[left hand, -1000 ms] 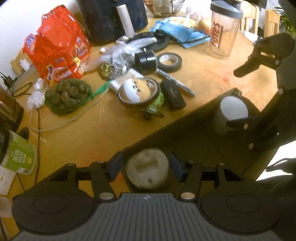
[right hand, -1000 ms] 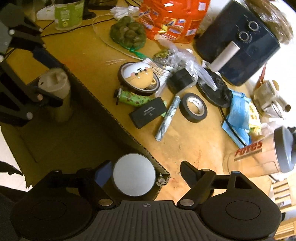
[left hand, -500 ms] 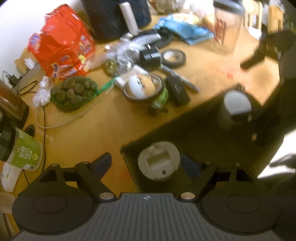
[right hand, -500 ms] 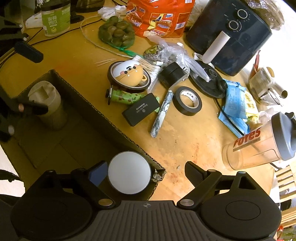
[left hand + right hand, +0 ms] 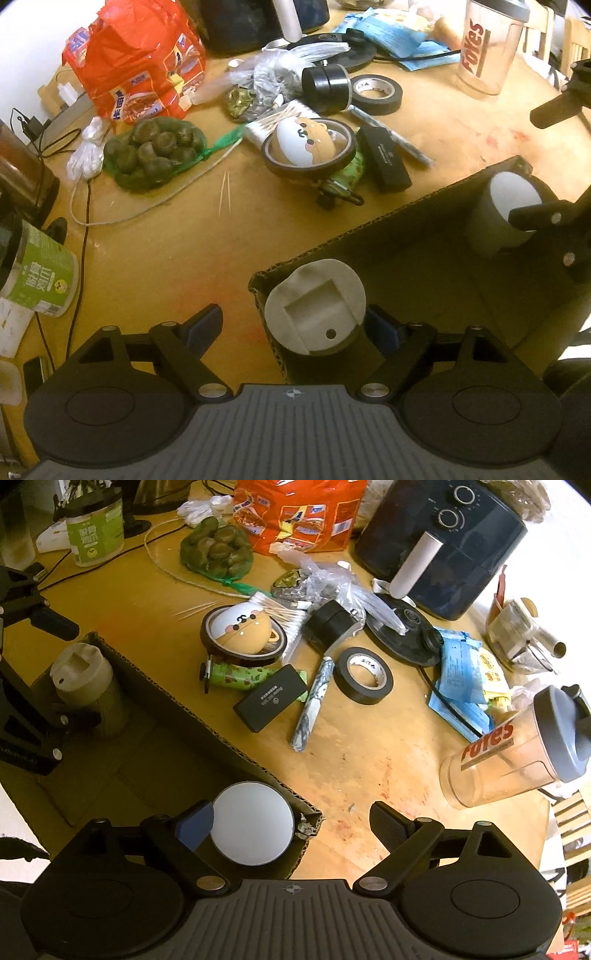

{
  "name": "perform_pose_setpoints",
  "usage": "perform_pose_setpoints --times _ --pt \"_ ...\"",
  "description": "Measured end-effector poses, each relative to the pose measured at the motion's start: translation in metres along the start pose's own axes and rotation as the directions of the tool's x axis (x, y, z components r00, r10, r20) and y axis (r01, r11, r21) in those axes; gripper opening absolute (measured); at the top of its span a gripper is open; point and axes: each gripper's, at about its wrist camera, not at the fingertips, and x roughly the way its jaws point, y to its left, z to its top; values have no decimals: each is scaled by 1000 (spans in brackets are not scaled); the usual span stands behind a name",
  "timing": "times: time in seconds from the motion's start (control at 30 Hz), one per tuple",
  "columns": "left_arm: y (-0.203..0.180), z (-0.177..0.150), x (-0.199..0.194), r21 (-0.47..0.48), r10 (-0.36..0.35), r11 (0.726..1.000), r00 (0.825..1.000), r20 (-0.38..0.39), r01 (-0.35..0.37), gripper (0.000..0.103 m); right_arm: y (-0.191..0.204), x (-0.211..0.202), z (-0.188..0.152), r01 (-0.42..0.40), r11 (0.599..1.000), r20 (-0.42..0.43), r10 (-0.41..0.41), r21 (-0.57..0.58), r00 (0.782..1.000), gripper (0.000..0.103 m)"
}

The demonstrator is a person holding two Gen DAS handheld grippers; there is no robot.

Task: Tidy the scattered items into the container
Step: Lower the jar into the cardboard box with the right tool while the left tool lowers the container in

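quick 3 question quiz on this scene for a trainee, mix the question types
1. True or false: both grippers are shut.
2. How many items stand inside the box?
3. What lies nearest the black tape roll? A) foil stick B) shaker C) green jar

Key: 1. False: the left gripper and right gripper are open. 2. Two: the beige cup and the white-lidded cup. 3. A
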Motion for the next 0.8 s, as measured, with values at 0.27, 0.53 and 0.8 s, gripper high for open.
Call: perform_pose_setpoints --times 0.27,0.53,0.8 --pt "2 0 -6 -19 -17 1000 1000 -11 17 84 -9 1 -3 -17 999 -7 17 39 1000 92" --pt "5 -1 -7 -56 -27 998 1000 -11 26 84 -3 8 -4 -76 997 -35 76 -4 996 96" --pt "4 2 -1 -69 -14 998 1000 -7 14 85 -2 24 -7 -49 999 -66 49 4 997 97"
